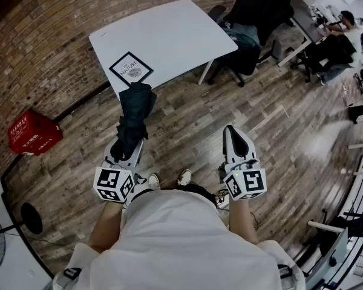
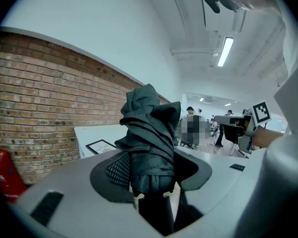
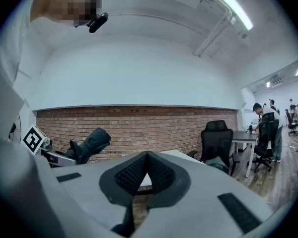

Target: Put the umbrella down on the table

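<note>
A folded dark umbrella (image 1: 135,110) sticks forward out of my left gripper (image 1: 128,145), whose jaws are shut on its lower end. Its tip hangs over the floor, just short of the near edge of the white table (image 1: 169,38). In the left gripper view the umbrella (image 2: 149,133) fills the gap between the pads, with the table (image 2: 89,133) behind it. My right gripper (image 1: 236,135) is level beside it, shut and empty, over the wooden floor. The right gripper view shows its jaws (image 3: 147,158) meeting at the tips and the umbrella (image 3: 89,144) off to the left.
A framed card (image 1: 130,68) lies at the table's near corner. A red crate (image 1: 33,133) stands by the brick wall at left. A black office chair (image 1: 254,17) sits right of the table. A person (image 1: 345,38) sits at a desk far right.
</note>
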Motion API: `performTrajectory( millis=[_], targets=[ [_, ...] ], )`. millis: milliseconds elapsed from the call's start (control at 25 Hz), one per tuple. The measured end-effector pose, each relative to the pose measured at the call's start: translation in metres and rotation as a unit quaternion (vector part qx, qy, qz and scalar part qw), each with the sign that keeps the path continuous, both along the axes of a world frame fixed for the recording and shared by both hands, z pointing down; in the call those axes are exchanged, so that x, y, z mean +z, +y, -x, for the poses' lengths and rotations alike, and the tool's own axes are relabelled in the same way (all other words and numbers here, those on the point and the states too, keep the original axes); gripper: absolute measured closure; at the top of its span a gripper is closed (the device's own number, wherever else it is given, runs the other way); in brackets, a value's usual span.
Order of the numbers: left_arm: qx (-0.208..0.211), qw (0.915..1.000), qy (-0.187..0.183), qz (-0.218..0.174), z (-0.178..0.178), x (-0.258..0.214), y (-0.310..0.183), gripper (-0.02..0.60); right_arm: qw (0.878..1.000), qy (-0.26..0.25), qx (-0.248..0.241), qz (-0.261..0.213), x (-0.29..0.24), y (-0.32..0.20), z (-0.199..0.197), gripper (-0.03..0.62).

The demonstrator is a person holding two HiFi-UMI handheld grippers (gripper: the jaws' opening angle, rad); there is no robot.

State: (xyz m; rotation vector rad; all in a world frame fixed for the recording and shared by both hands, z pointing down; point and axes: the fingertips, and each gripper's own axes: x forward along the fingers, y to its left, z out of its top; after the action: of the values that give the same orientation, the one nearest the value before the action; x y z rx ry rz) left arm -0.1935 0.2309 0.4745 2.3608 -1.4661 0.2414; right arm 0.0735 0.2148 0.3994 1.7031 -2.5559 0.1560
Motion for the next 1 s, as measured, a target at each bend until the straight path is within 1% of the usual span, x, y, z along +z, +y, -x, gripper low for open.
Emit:
performTrajectory(
  millis=[160, 320, 600, 760, 1000],
  targets=[
    [-0.002, 1.0, 0.001, -0.004, -0.004, -0.002, 0.0, 0.356, 1.0, -0.001, 0.0, 0.002, 0.003, 0.002, -0.005, 0.576],
    [-0.011, 0.9999, 0.003, -0.002, -0.012, -0.001, 0.0, 0.356, 0.999, -0.038, -0.008, 0.002, 0.002, -0.001, -0.018, 0.576],
    [-0.033, 0.9994, 0.006, -0.001, -0.038, 0.002, 0.005, 0.356, 0.999, -0.035, -0.019, -0.001, 0.009, -0.003, -0.054, 0.576],
    [-0.049, 0.9987, 0.009, -0.005, -0.053, -0.002, 0.004, 0.356, 0.999, -0.048, -0.026, -0.001, 0.012, -0.004, -0.078, 0.576],
    [-0.056, 0.9984, 0.001, 0.003, -0.066, 0.0, -0.005, 0.356, 0.998, -0.061, -0.023, 0.022, 0.031, -0.011, -0.1, 0.576]
  ],
)
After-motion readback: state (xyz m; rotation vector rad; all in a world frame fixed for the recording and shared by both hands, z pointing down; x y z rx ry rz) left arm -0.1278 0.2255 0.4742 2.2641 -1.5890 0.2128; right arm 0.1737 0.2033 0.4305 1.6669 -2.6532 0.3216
